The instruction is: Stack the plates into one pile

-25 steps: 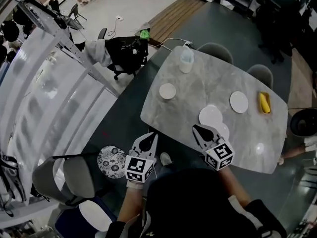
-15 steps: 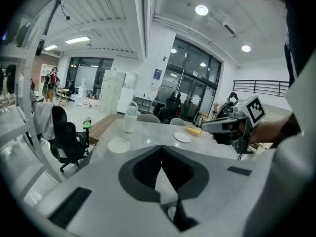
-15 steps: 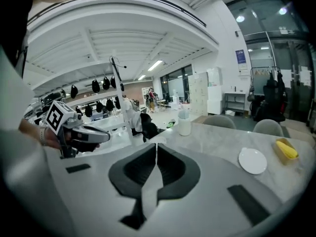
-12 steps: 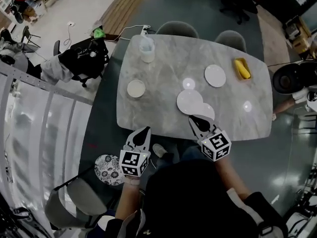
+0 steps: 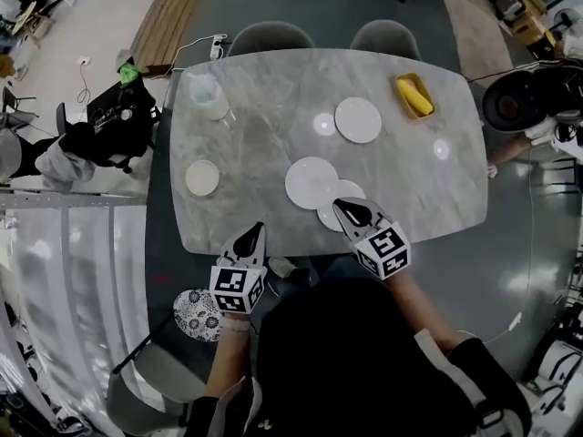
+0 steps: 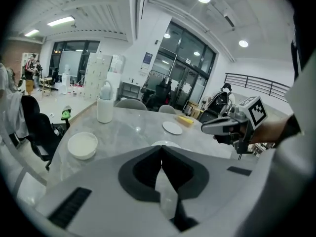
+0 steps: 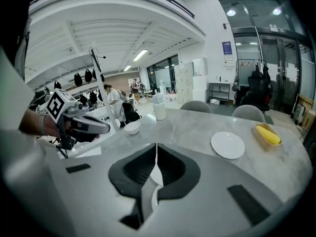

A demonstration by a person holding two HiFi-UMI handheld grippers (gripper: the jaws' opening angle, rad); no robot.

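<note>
Approach step, pile not built: left gripper (image 5: 253, 235) and right gripper (image 5: 346, 208) are both clenched and empty at the desk's (image 5: 264, 144) near edge. The right one is by the near plate (image 5: 330, 215), which overlaps a bigger plate (image 5: 310, 180); a third plate (image 5: 358, 119) sits far right and a small dish (image 5: 202, 177) left. Next move likely needs a gripper opened onto a plate rim; no readable writing, only square markers.

Your right gripper (image 5: 339, 205) covers part of the near round white ceramic plate (image 5: 326, 218); a second white plate (image 5: 310, 182) overlaps it.
</note>
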